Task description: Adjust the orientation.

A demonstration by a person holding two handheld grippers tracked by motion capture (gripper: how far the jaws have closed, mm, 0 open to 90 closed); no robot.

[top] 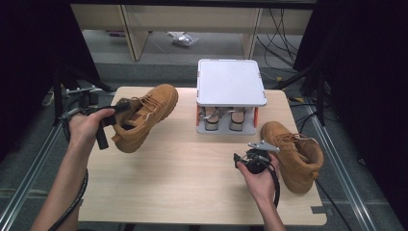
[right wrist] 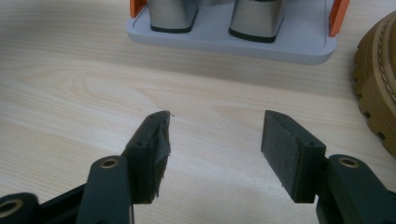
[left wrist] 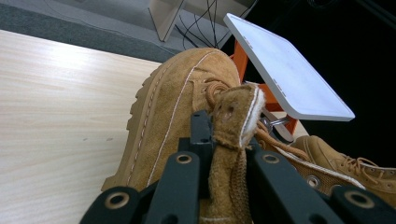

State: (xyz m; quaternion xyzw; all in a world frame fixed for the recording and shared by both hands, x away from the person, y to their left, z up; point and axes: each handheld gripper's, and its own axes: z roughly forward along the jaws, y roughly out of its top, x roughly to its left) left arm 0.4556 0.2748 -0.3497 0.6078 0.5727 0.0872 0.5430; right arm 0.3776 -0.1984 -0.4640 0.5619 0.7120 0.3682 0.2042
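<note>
High view: the left gripper (top: pixel 115 109) clamps the tongue of a tan suede lace-up boot (top: pixel 146 115), tilted off the light wooden table (top: pixel 183 187). The right gripper (right wrist: pixel 215 140) gapes wide, holding nothing.

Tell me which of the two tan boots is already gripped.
The boot at the table's left: the left gripper is shut on its collar. The other boot sits free on the right, beside the open right gripper.

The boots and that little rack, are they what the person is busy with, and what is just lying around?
Part of the job, it seems:
- held boot, gripped by the left gripper
- second boot on the table
- white shoe rack
- right gripper, jaws open

Just lying about:
- plastic bag on the floor
- cables
</note>
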